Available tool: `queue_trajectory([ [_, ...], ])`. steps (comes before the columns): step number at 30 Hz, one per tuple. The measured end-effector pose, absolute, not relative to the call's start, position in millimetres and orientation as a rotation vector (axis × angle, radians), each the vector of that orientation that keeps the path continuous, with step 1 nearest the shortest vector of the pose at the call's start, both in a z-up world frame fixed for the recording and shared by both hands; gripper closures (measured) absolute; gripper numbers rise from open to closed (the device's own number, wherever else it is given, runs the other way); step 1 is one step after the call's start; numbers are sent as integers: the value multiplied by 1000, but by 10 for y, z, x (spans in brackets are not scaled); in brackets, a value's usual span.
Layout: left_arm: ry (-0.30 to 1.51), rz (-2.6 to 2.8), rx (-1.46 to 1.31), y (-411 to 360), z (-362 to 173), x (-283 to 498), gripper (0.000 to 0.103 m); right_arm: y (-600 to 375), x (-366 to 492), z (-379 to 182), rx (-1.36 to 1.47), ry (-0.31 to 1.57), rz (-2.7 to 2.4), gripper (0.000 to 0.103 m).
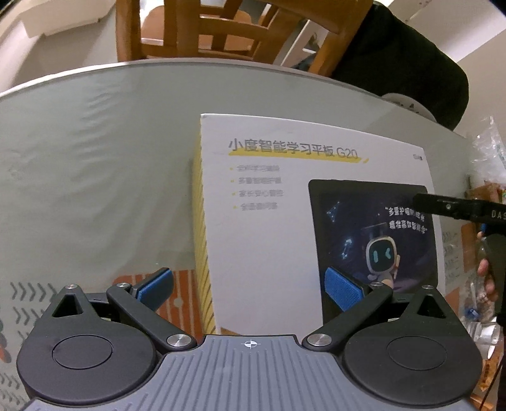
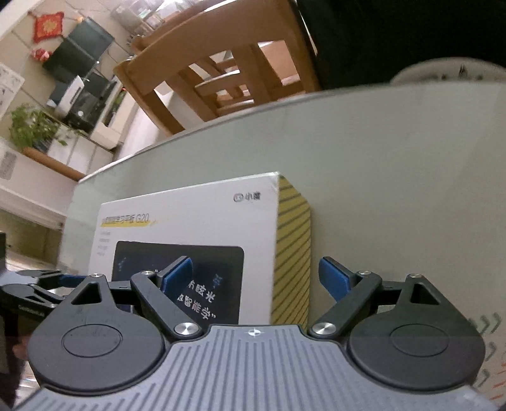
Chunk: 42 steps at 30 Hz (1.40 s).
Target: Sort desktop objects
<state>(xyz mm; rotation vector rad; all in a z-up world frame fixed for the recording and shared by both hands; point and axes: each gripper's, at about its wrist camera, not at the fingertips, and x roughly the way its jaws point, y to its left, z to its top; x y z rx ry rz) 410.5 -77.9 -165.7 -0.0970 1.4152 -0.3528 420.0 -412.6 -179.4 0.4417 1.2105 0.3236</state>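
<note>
Flatly put, label by label:
Box position: white tablet box [image 1: 284, 202] lying flat on the grey table [image 1: 95, 142], near its middle, wooden chair [image 1: 221, 28] beyond.
Box axis: long side probably running left to right across both views; distortion blurs this.
Box look: white top face, dark tablet picture with a cartoon robot, yellow-and-black striped side walls.
Box writing: "小度智能学习平板 G20", four bullet lines too blurred to read.
Left gripper [image 1: 249, 289]: jaws wide apart, straddling the box's left edge.
Right gripper [image 2: 256, 278]: jaws apart, straddling the box's right corner.
</note>
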Motion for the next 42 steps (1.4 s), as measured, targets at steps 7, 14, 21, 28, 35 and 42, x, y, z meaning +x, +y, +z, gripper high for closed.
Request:
queue_trajectory([
  [7,1432,-376,-163,-804,-1729,4126,0,-4170,4203,-1953,521,1259,413,0],
  [14,1417,-362,-204,-783,-1763,4089,0,-4187,4246,-2016,548,1291,435,0],
  [21,1382,-341,-216,-784,-1757,4026,0,-4148,4279,-2019,526,1305,445,0],
  [28,1394,-323,-220,-820,-1758,4051,0,-4061,4310,-1988,487,1324,433,0],
  [35,1407,-305,-223,-856,-1759,4074,0,-3791,4271,-1781,317,1301,392,0],
  [42,1386,-306,-197,-895,-1618,3969,0,-3643,4161,-1564,236,1268,363,0],
])
